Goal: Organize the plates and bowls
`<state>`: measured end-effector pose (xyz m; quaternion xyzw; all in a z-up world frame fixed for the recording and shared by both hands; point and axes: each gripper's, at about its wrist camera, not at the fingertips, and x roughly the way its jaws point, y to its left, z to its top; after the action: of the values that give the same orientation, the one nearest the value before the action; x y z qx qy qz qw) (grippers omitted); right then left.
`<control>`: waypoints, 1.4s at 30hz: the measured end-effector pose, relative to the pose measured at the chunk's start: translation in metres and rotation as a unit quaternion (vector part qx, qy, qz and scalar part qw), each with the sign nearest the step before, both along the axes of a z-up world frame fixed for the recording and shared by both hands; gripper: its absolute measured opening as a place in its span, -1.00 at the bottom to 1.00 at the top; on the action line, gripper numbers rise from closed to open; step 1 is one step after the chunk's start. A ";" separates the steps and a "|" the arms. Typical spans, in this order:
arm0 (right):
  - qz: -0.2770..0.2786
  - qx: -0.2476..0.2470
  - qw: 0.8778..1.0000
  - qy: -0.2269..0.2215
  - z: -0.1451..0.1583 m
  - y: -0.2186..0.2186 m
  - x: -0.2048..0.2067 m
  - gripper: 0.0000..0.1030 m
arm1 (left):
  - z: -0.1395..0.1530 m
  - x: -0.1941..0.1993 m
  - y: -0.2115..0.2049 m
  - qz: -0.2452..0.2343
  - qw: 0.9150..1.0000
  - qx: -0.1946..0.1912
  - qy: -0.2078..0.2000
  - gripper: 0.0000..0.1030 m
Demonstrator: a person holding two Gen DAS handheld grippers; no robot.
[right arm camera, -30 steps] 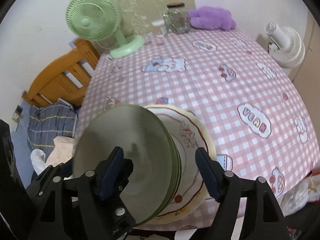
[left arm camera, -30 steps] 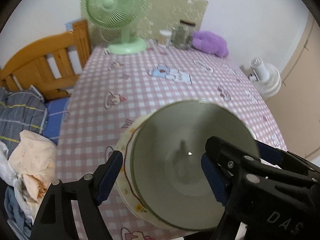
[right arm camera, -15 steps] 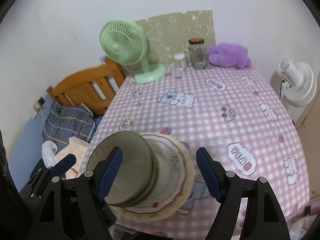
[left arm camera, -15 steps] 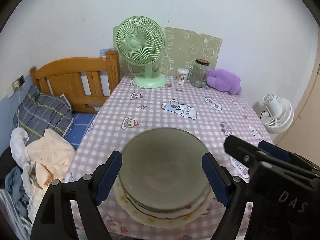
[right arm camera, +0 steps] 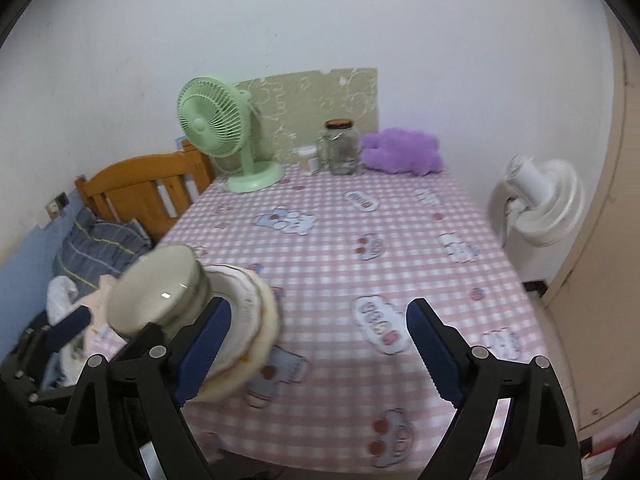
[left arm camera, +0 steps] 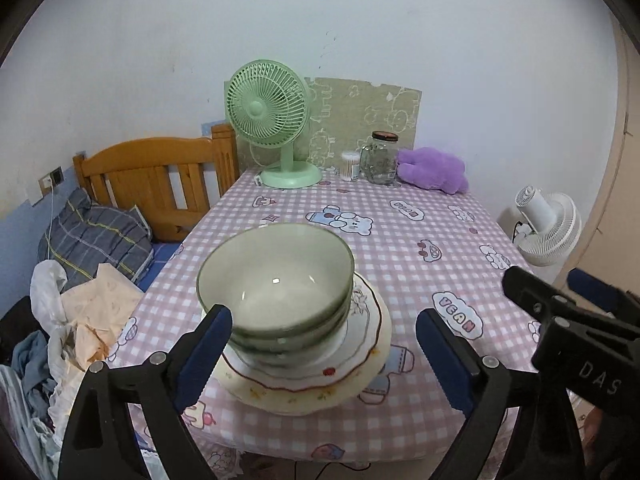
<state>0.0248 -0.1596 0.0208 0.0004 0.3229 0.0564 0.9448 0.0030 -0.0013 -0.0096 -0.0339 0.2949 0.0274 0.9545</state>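
Observation:
Three nested green bowls [left arm camera: 276, 280] stand on a stack of flowered plates [left arm camera: 320, 376] near the front edge of the pink checked table [left arm camera: 420, 240]. My left gripper [left arm camera: 320, 356] is drawn back just in front of the stack, its jaws opening and its pads clear of the bowls. In the right wrist view the bowls [right arm camera: 156, 292] and plates [right arm camera: 256, 320] lie to the left, blurred. My right gripper [right arm camera: 320, 352] is over bare cloth to their right, jaws opening, with nothing between them. Each gripper also shows at the edge of the other's view.
At the table's far end stand a green fan [left arm camera: 268, 112], a glass jar [left arm camera: 380, 156], a cotton swab tub [left arm camera: 350, 164] and a purple plush [left arm camera: 432, 168]. A wooden bed [left arm camera: 152, 176] with clothes lies left. A white fan [left arm camera: 548, 232] stands right.
Both grippers have pulled back from the bowl stack and tilted up, so the whole table now shows. Their jaws stand wider. The stack stays on the table.

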 end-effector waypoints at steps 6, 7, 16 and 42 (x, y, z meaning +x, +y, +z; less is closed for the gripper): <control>-0.001 -0.015 1.000 -0.028 -0.017 -0.016 -0.026 0.77 | -0.020 -0.016 -0.011 -0.008 1.000 -0.006 -0.004 0.84; -0.003 -0.015 0.999 -0.029 -0.020 -0.019 -0.030 0.77 | -0.023 -0.019 -0.014 -0.009 1.000 -0.005 -0.004 0.84; -0.021 0.000 0.999 -0.024 -0.041 -0.044 -0.056 0.78 | -0.038 -0.038 -0.034 -0.024 1.000 0.004 -0.006 0.85; -0.026 0.004 0.999 -0.022 -0.031 -0.059 -0.076 0.80 | -0.025 -0.054 -0.036 -0.011 1.000 -0.010 -0.012 0.99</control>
<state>-0.0508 -0.2185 -0.0102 0.0116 0.3019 0.0326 0.9527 -0.0507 -0.0378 -0.0345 -0.0401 0.2845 0.0141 0.9577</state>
